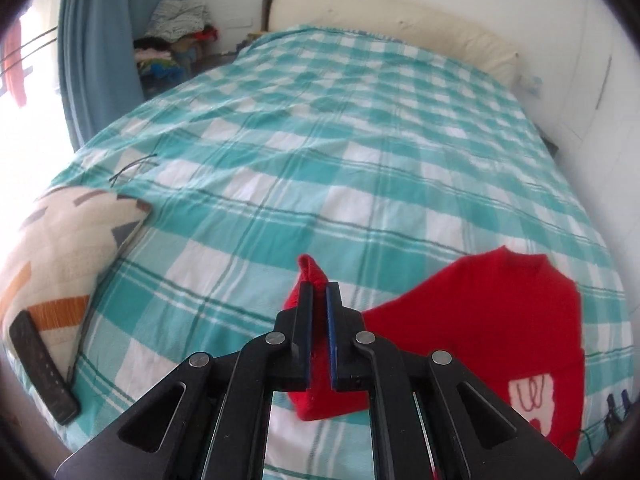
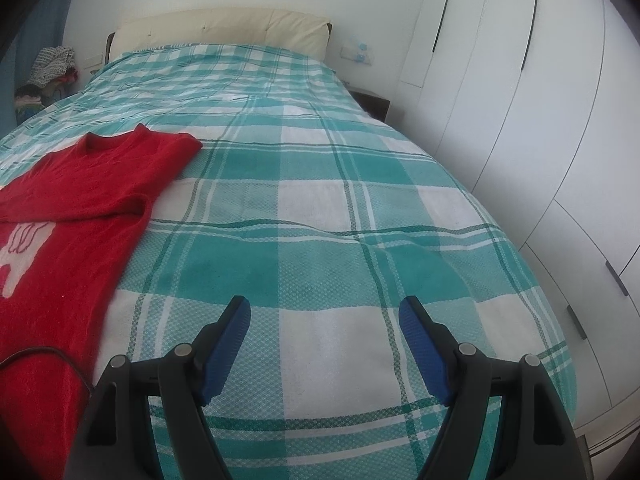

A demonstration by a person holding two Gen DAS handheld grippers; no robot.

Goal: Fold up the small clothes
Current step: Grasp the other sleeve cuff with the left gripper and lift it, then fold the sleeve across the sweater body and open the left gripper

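A: Your left gripper [image 1: 319,286] is clamped on a fold of the red sweater [image 1: 500,320]. It looks like the cuff end of a sleeve, pinched between the black fingers [image 1: 305,308] and standing up in a point above them.

B: Why hold it there?

A: Most likely so you can carry that sleeve across the body for the first fold. A grip at the end lets the rest of the sleeve trail behind without bunching.

B: And your other tool?

A: Your right gripper [image 2: 325,312] has its jaws spread wide with nothing between them, over bare checked bedspread [image 2: 320,208] close to the bed's near edge, just beside the sweater's side. I'd judge it is waiting to pin or take the other side.

B: Where does the sweater lie?

A: Flat on the bedspread toward the near edge, well short of the headboard [image 2: 224,28]. Its neckline points to the headboard, so its long axis runs along the bed's length. The white picture on the chest faces up. The hem end runs out of view.

B: Anything else?

A: A patterned cushion [image 1: 60,248] sits by the bed's left edge, well apart.
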